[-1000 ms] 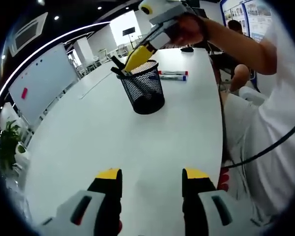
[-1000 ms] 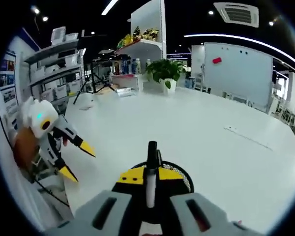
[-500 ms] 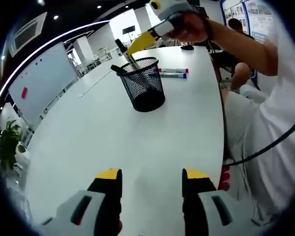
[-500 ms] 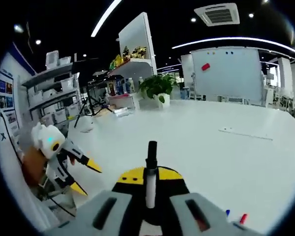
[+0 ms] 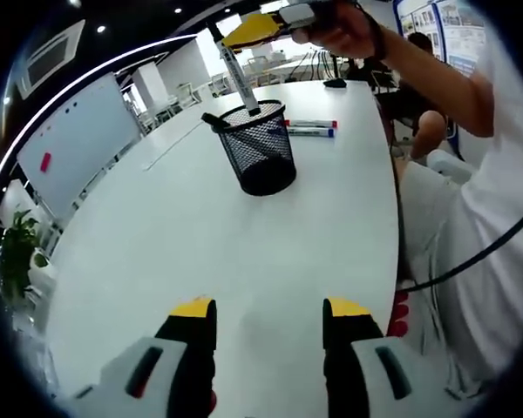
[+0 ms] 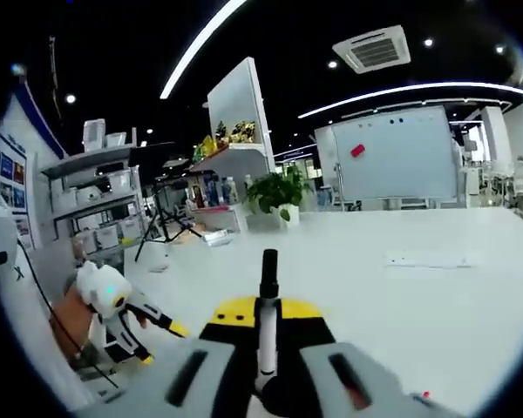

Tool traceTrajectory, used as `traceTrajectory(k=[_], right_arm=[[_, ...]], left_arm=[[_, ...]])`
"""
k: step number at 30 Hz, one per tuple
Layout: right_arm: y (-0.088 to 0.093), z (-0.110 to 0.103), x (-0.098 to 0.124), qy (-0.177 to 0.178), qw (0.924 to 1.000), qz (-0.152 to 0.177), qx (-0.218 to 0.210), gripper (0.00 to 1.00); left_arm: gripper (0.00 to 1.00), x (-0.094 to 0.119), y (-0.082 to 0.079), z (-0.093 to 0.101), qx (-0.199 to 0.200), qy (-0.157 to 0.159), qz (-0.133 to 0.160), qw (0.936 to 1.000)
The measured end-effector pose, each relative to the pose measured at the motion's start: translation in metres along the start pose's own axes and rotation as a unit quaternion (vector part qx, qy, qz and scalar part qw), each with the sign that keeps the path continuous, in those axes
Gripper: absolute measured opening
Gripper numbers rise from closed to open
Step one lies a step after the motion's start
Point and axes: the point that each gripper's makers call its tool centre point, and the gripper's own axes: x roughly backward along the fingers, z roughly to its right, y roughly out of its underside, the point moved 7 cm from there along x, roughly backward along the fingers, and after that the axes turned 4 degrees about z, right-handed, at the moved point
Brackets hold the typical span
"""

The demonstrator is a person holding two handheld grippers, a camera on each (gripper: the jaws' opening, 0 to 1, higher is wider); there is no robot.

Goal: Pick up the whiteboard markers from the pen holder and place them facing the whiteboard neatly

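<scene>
Left tool (image 5: 268, 313): low over the white surface (image 5: 183, 226), jaws spread wide apart, nothing between them, yellow tips hanging above bare tabletop.

Right tool (image 6: 260, 315): jaws closed on a whiteboard marker (image 6: 265, 313), white barrel upright between the yellow tips, black cap pointing up and forward. In the left tool's view this same tool (image 5: 263, 24) sits up top with a person's hand around it, and the marker (image 5: 236, 71) hangs slanted just above the rim of the pen holder (image 5: 261, 150), its lower end at or just inside the mouth; whether it touches the mesh cannot be told.

Pen holder: black mesh cup, upright, mid-surface. One more dark marker (image 5: 214, 121) leans out over its rim on the whiteboard side.

Two markers (image 5: 310, 128) lie side by side on the surface beyond the holder, parallel, one with a red cap and one with a blue; they are just beside each other and apart from the holder.

Whiteboard (image 5: 70, 144): stands off the far-left edge of the surface, a red eraser-like block on it. In the right tool's view the whiteboard (image 6: 392, 161) is straight ahead across the surface, a potted plant (image 6: 279, 192) to its left, and the left tool (image 6: 135, 318) low at left.
</scene>
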Motion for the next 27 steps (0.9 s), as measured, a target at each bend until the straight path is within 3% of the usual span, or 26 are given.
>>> traceTrajectory(k=[4, 11, 17, 27], right_arm=[[-0.009, 0.007, 0.009, 0.006, 0.9999, 0.013, -0.006, 0.06], [-0.014, 0.017, 0.025, 0.033, 0.9993, 0.007, -0.018, 0.06], [-0.014, 0.026, 0.038, 0.053, 0.9978, 0.003, -0.039, 0.06], [-0.011, 0.04, 0.057, 0.084, 0.9954, -0.003, -0.047, 0.06]], left_arm=[[0.5, -0.001, -0.001, 0.0, -0.001, 0.002, 0.001, 1.0], [0.5, -0.005, -0.002, 0.001, 0.003, 0.004, 0.0, 1.0], [0.5, -0.004, -0.007, 0.005, -0.016, 0.011, 0.003, 0.9998], [0.5, -0.004, -0.007, 0.002, -0.006, -0.002, 0.006, 1.0]])
